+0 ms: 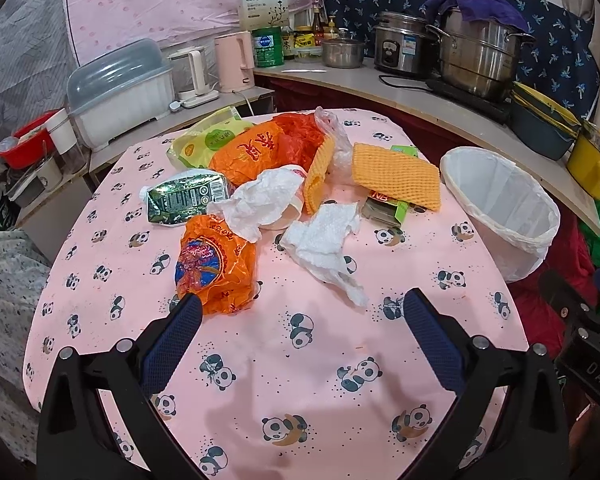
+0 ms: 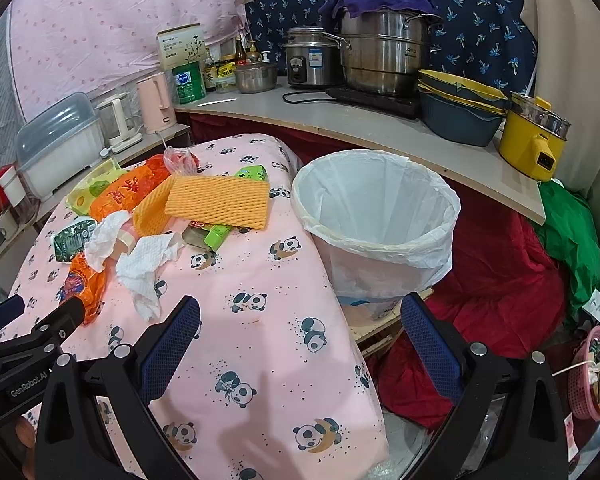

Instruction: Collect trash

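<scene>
Trash lies piled on the pink panda tablecloth [image 1: 284, 360]: an orange snack wrapper [image 1: 214, 266], a crumpled white tissue [image 1: 326, 250], a second tissue [image 1: 260, 202] over a cup, a green foil pouch [image 1: 182, 198], orange plastic bags [image 1: 268, 148], orange foam nets [image 1: 396, 174] and a small green box [image 1: 384, 208]. A white-lined trash bin [image 1: 508, 204] [image 2: 380, 220] stands at the table's right edge. My left gripper [image 1: 302, 312] is open, its left fingertip beside the orange wrapper. My right gripper [image 2: 300, 316] is open above the table edge, in front of the bin.
A curved counter [image 2: 340, 120] behind holds steel pots [image 2: 384, 56], a rice cooker [image 2: 310, 62], stacked bowls [image 2: 460, 112] and a yellow pot [image 2: 534, 140]. Kettles [image 1: 234, 62] and a covered dish rack [image 1: 120, 92] stand at the back left. Red and green cloth [image 2: 500, 280] lies beside the bin.
</scene>
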`<state>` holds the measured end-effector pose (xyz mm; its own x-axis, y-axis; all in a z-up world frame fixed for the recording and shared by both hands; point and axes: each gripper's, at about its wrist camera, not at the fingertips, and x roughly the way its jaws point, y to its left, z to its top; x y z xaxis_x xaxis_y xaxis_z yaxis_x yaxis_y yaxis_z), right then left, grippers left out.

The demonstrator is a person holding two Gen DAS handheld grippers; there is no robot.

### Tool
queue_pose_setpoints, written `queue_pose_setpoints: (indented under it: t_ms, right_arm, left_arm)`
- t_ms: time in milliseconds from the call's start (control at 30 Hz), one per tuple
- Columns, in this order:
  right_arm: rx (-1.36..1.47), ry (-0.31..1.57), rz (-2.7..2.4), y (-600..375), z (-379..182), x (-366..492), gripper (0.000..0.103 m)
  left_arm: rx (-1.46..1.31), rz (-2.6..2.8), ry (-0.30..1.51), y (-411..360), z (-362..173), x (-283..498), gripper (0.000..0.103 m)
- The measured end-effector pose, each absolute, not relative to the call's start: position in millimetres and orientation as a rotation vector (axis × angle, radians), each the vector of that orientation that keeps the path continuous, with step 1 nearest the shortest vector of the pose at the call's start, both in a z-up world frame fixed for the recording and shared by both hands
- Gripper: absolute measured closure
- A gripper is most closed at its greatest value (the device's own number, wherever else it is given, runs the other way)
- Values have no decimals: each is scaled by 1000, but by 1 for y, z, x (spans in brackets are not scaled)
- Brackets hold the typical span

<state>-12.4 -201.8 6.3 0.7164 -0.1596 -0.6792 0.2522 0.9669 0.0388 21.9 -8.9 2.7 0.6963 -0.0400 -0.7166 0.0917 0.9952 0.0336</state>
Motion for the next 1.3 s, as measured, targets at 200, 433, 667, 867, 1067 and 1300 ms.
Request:
queue_pose_setpoints:
  t_ms: [200, 433, 667, 867, 1067, 1300]
  right_arm:
    - [135, 739, -232, -203, 7, -13, 7]
    - [139, 739, -234, -205, 8, -13, 7]
    - [154, 750, -236, -208, 4, -5, 7]
    - [140, 765, -220, -195, 0, 13, 7]
    - [116, 800, -206, -177, -13, 35, 7]
    - [120, 837, -155, -155, -26, 66, 7]
  left_arm:
    - [76, -89, 801, -12, 2, 22, 7]
    - [80, -95, 808, -13, 2, 23, 7]
    - [77, -86, 816, -4, -2, 30, 7]
    - [45, -33, 847, 30, -17, 50, 7]
    - [25, -39, 886, 55, -35, 73, 7]
    - [-37, -62, 971, 76, -61, 110, 7]
